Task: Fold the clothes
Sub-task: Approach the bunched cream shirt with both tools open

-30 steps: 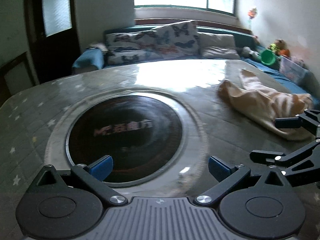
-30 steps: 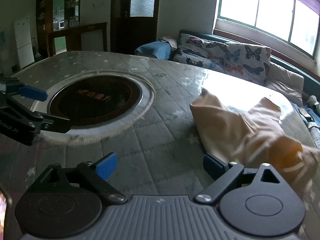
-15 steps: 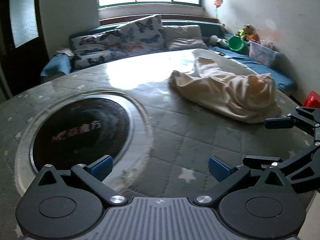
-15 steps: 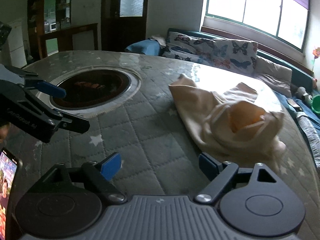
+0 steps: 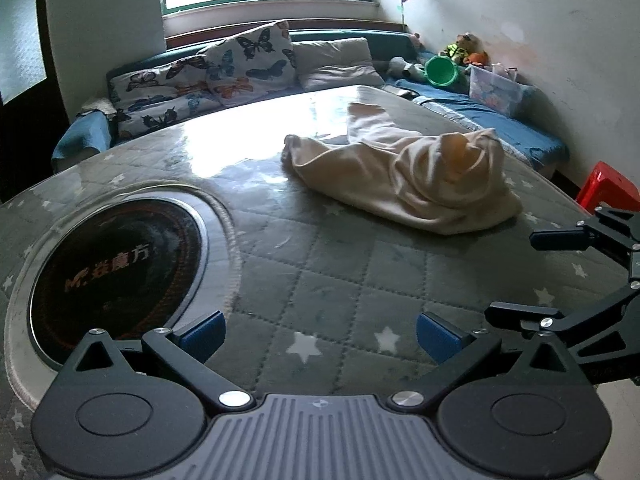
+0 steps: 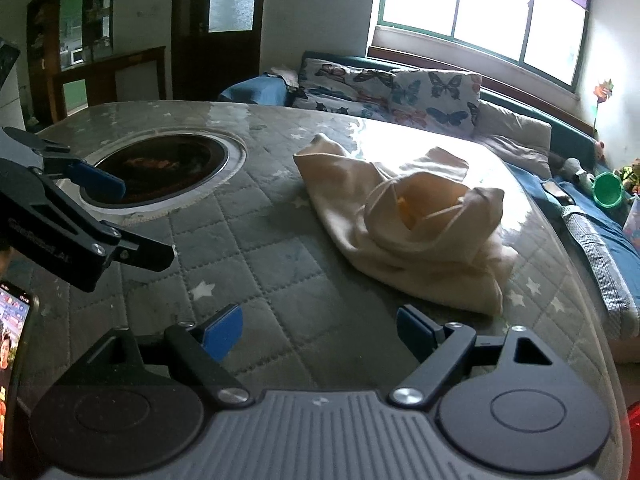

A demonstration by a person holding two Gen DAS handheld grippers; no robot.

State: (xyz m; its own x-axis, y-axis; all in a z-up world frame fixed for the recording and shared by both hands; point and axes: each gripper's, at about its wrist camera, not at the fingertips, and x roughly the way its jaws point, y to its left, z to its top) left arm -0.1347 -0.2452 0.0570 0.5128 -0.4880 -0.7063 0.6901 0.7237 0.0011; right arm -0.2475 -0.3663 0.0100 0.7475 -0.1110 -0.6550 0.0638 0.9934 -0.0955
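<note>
Left wrist view: left hand-held gripper (image 5: 318, 338) wide open, blue pads, black linkage arms, nothing between them. Below it the desk (image 5: 320, 264), round, covered in grey-green quilted fabric with white stars under a glossy clear sheet. Round dark cooktop inset (image 5: 116, 276) with a metal ring and orange lettering sits front-left. Cream garment (image 5: 400, 176) lies crumpled on the far right part of the desk, soft knit, an orange lining showing in the bunched hood-like end; long axis runs from far-left to near-right, bunched end to the right. Right hand-held gripper (image 5: 532, 276) enters from the right edge, jaws apart, empty, near the garment but not touching. Butterfly-print cushions (image 5: 224, 68) on a sofa behind.

Right wrist view: right hand-held gripper (image 6: 320, 330) wide open, holding nothing. Garment (image 6: 404, 220) ahead and slightly right, well apart from the pads, drawcord visible at the bunched end. Left hand-held gripper (image 6: 124, 216) at left, open, empty. Phone (image 6: 12, 344) at lower left edge.
</note>
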